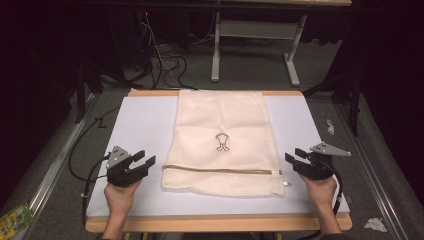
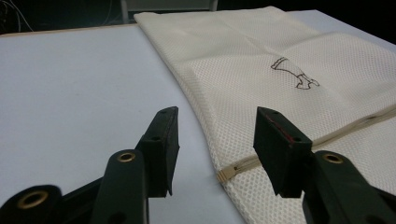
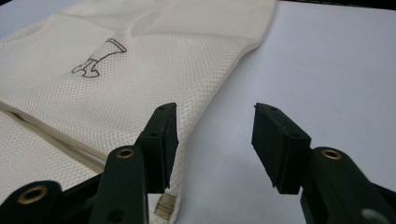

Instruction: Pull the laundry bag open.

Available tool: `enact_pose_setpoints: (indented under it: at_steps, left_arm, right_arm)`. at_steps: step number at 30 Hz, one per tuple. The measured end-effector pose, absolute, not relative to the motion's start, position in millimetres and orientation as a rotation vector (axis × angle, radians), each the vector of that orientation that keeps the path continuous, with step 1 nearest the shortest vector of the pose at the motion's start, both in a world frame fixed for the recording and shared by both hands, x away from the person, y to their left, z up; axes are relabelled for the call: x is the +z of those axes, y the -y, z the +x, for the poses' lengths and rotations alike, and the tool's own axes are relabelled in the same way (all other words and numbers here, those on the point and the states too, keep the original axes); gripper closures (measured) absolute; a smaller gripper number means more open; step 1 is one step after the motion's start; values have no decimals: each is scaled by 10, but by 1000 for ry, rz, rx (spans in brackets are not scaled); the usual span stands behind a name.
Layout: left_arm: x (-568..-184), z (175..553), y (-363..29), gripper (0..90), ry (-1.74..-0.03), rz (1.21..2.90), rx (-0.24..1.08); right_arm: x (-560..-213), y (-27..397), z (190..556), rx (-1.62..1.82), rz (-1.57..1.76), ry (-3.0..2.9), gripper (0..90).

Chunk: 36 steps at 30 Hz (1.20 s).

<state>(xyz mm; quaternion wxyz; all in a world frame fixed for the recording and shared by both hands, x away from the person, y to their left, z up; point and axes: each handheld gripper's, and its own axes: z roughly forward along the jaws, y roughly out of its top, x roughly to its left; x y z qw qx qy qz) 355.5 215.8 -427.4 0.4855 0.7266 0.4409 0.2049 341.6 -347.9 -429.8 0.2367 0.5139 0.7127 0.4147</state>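
Cream mesh bag (image 1: 222,142) lies flat on the white table (image 1: 140,125), between the two grippers, zipper band across its near end. Left gripper (image 1: 141,164) sits just off the bag's left edge, jaws apart, nothing between them. Right gripper (image 1: 294,157) sits just off the right edge, jaws likewise apart and empty.

Judgement: the next grip is best taken at the near corners, low and level, pinching both mesh layers beside the zipper (image 2: 243,165). Bare table beyond each gripper's outer side leaves room to swing wide; the table's front rim is close behind the hands.
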Motion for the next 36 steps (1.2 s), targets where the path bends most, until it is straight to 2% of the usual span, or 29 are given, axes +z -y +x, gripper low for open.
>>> enact_pose_setpoints:
  at_steps: [26,36]
  left_arm:
    - [-4299,3646,-2381,488,-1180,1660,498]
    - [-4348,3763,-2377,486,-1220,1694,516]
  right_arm:
    - [-4296,3836,3357,1215,1517,-1813,524]
    - [-4316,3927,3387,1201,1542,-1790,528]
